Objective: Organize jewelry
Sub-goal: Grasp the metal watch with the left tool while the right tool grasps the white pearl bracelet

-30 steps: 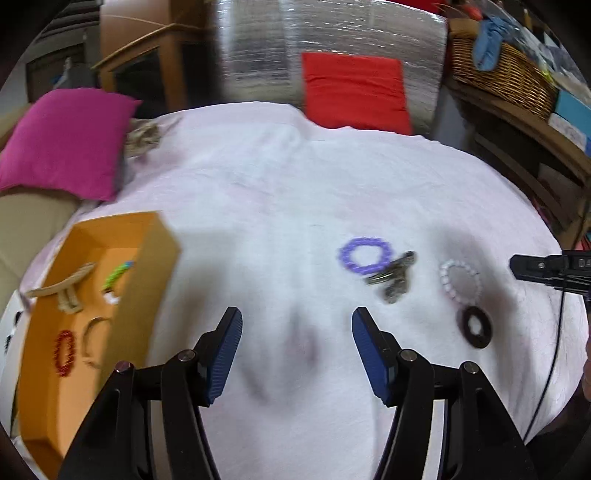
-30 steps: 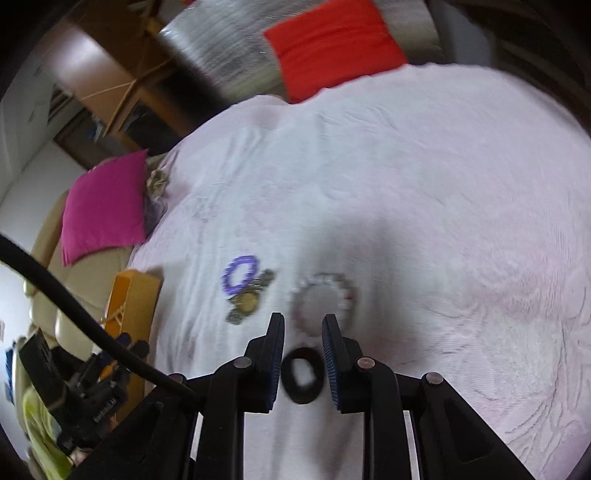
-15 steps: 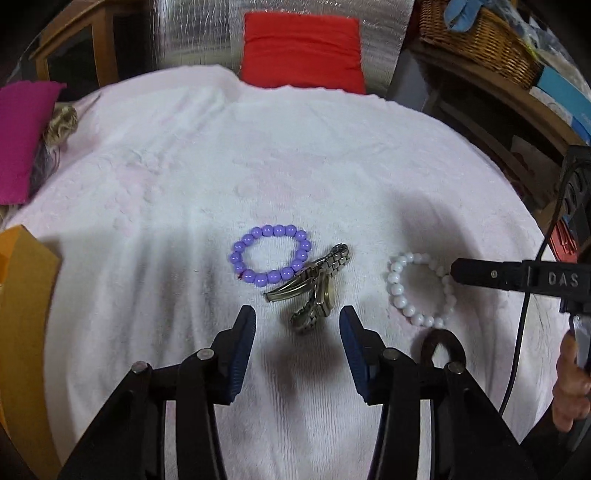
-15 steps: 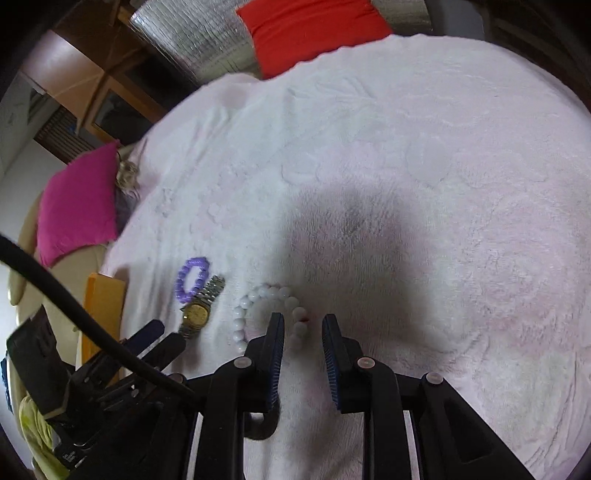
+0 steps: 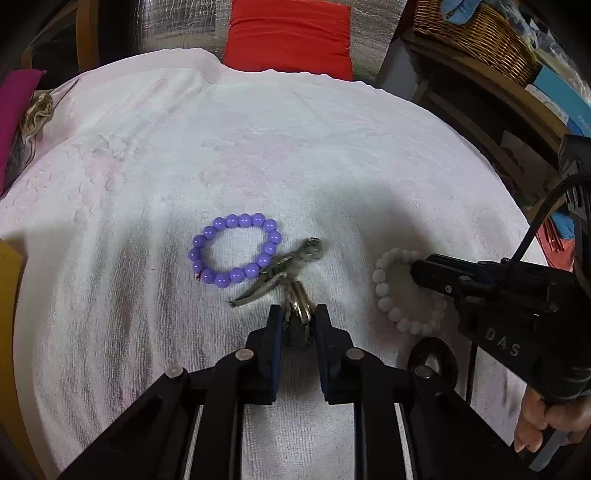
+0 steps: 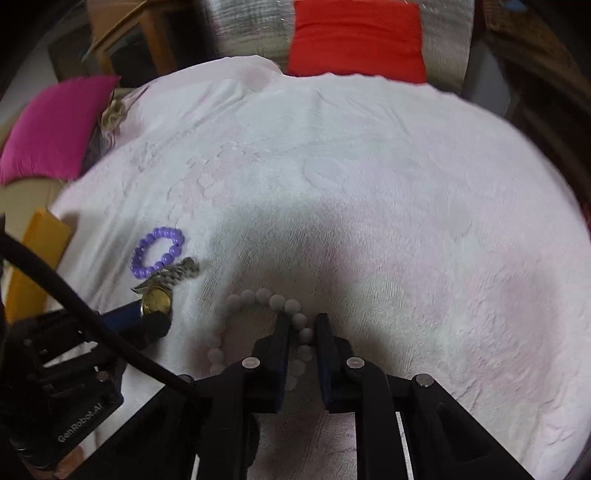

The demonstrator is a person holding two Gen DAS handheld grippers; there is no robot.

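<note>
Nearest in the left wrist view: left gripper (image 5: 297,314), jaws just closed in, now clamped on the wristwatch (image 5: 295,306) at its gold-faced case, metal band trailing away up-left across the white towel (image 5: 295,155). Same grip visible from the right wrist view, blue pads (image 6: 122,317) pressed at the watch face (image 6: 157,301).

Nearest in the right wrist view: right gripper (image 6: 299,325), jaws also just closed in, pinched on the right side of the white bead bracelet (image 6: 258,325), a few beads caught between the pads, the rest of the loop lying flat on the towel to the left. Seen from the left wrist view, black fingers (image 5: 439,273) reaching across that bracelet (image 5: 399,295) from the right, a bare hand (image 5: 546,424) at the handle near the lower right edge.

Just below the white bracelet, a dark ring-shaped hair tie (image 5: 432,356), partly hidden behind the left gripper's frame.

A little farther out, purple bead bracelet (image 5: 234,254) flat on the towel, touching the watch band at its lower right beads.

At the left edge, a corner of the orange box (image 6: 40,254), well apart from the loose pieces.

Farther back: magenta cushion (image 6: 55,129) at the left, red cushion (image 5: 291,37) beyond the towel's far edge, silver quilted panel (image 5: 177,26) behind it, wicker basket (image 5: 476,33) on a wooden shelf at upper right.
</note>
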